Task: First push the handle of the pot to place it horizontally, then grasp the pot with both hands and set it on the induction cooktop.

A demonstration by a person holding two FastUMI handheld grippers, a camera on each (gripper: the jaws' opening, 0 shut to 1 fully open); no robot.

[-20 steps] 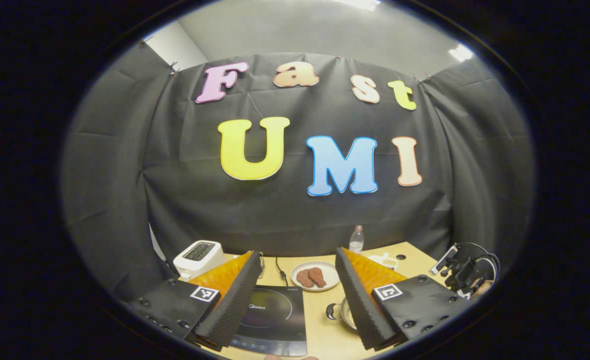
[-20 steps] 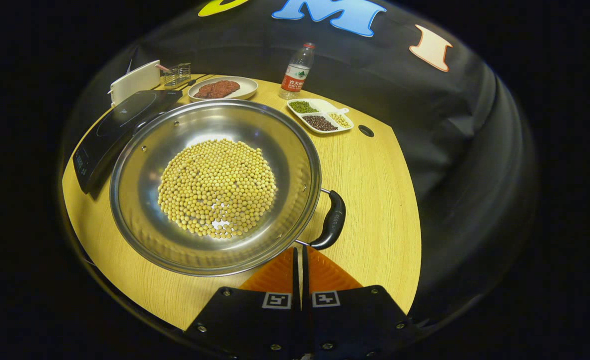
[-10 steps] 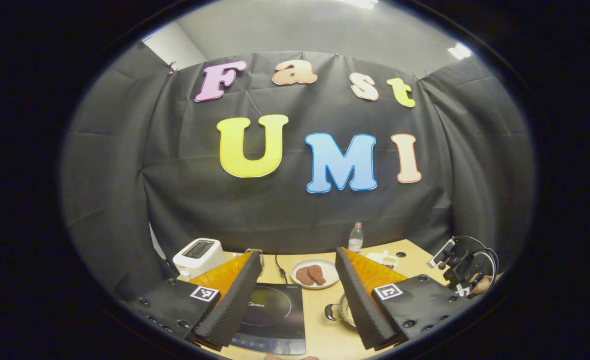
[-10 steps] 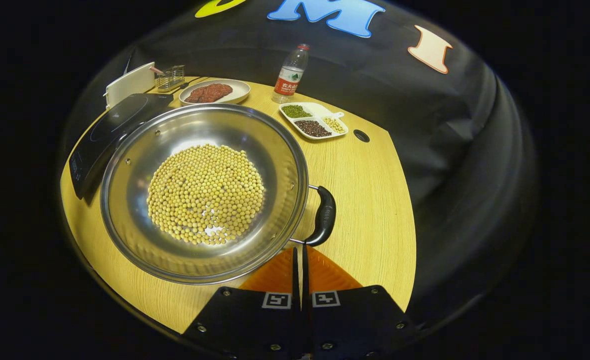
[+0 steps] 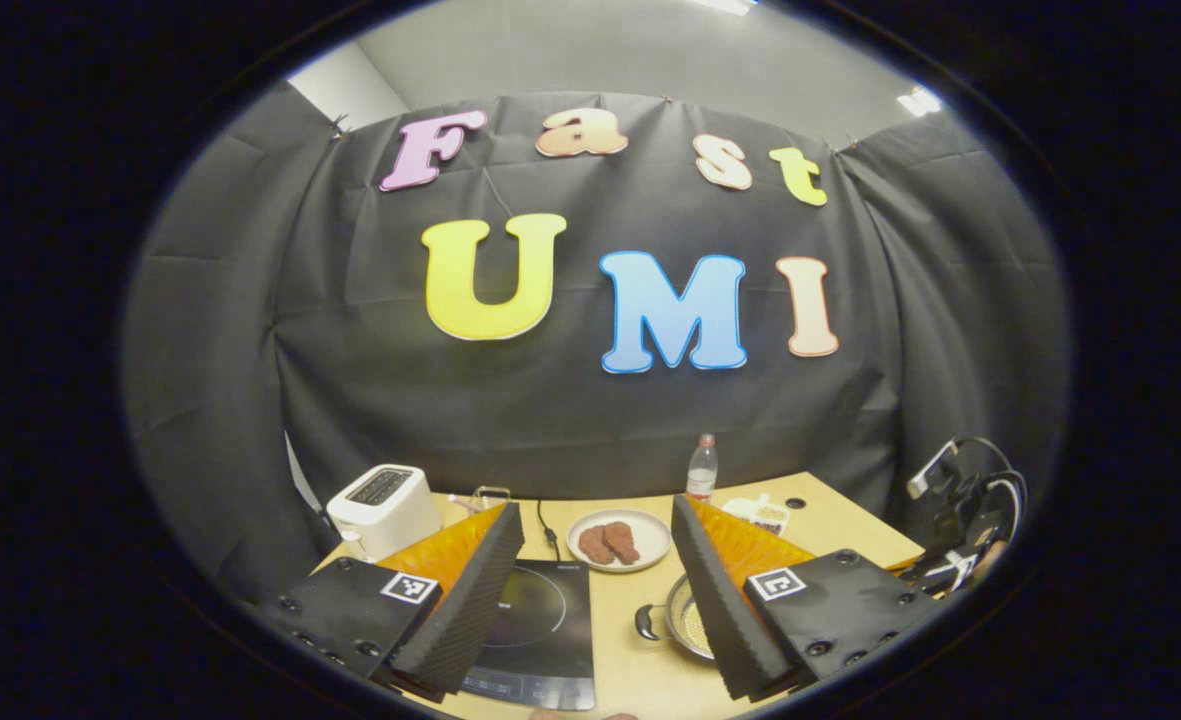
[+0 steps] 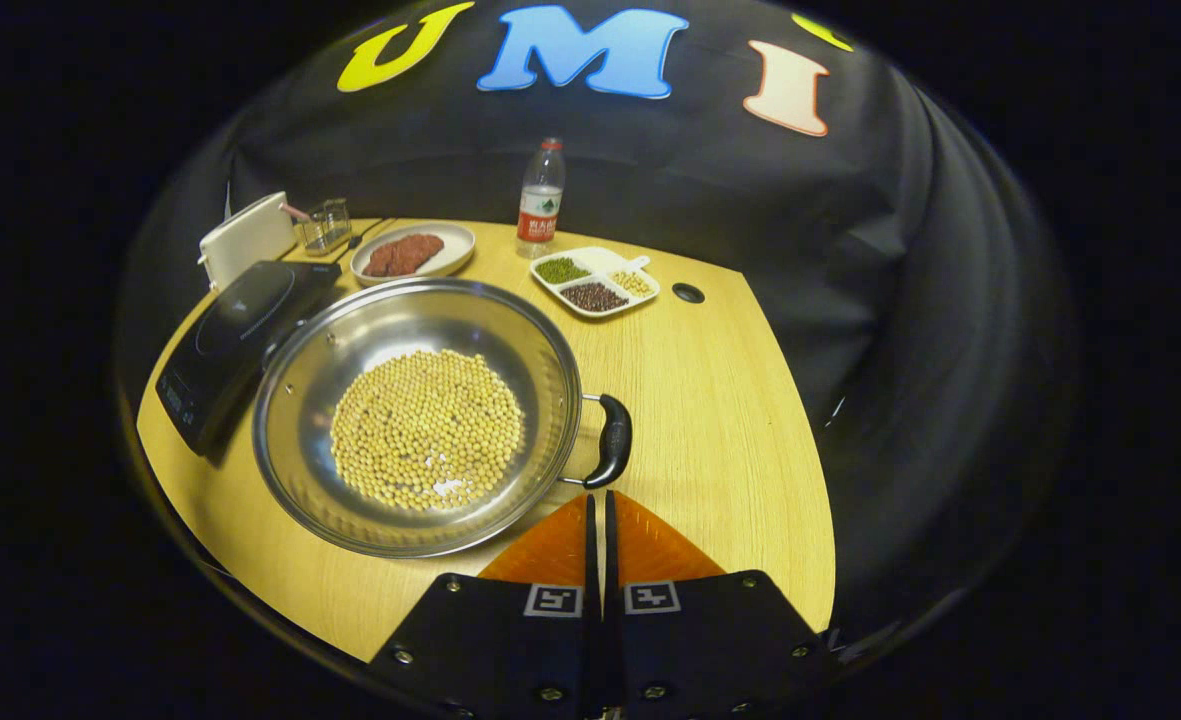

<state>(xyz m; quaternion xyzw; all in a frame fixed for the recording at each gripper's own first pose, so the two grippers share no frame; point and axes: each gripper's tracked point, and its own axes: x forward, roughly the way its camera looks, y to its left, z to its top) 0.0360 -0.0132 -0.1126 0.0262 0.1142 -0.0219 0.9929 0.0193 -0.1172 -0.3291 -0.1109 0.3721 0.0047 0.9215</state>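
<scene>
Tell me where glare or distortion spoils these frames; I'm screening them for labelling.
Right gripper view: bright reflections on the pot's steel wall above the beans, a dark shadow under the induction cooktop, and the table edge bowed by the fisheye. Left gripper view: sharp enough, dim at the sides, with the table things small and low.

My left gripper view sits back from the counter point(image 5: 640, 665) and looks nearly level at the booth's wall, so the counter is only a low strip. My right gripper view hangs close above the counter's near edge, tilted down across it. Both take in the pot point(image 6: 420, 415) point(image 5: 688, 627), cooktop point(image 6: 240, 330) point(image 5: 535, 640), plate point(image 6: 413, 252) point(image 5: 618, 540) and bottle point(image 6: 540, 200) point(image 5: 701, 470).
</scene>
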